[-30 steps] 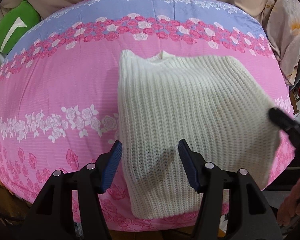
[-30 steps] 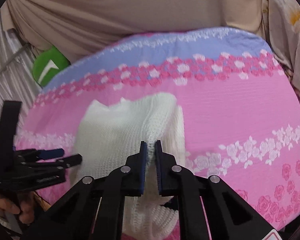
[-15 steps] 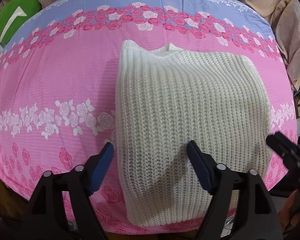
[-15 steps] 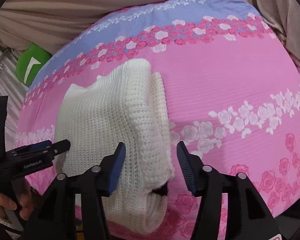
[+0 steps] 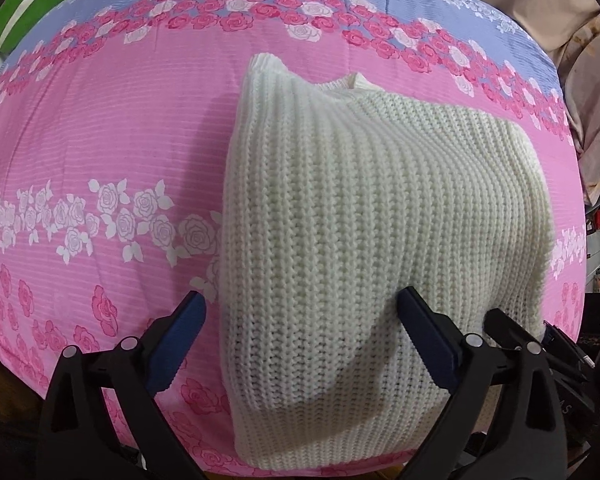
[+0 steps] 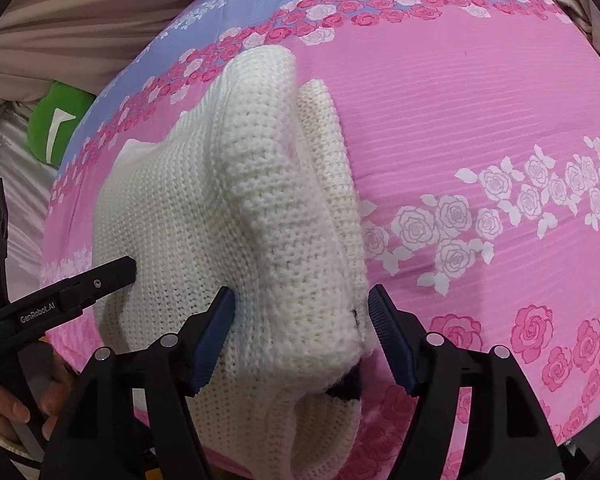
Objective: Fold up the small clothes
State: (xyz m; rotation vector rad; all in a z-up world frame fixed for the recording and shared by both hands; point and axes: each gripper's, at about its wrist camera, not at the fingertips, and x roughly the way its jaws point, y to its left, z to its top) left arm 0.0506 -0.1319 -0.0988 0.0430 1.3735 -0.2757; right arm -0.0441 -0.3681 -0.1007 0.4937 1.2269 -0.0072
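Left wrist view: the folded white knit sweater (image 5: 360,248) lies on the pink floral bedsheet (image 5: 100,152), long axis running away, neckline far. The left gripper (image 5: 300,344) is opening, fingers spread astride its near-left edge.

Right wrist view: the right gripper (image 6: 302,336) is opening around the sweater's (image 6: 236,208) folded edge, seemingly untouched.

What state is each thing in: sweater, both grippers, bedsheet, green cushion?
Sweater: folded, lying flat on the bedsheet, near edge overhanging.
Left gripper: jaws opening, straddling the sweater's near left corner, pads off it.
Right gripper: jaws opening, sweater's thick folded edge between them, not pinched.
Bedsheet: spread smooth.
Green cushion: at the far corner, partly cut off.
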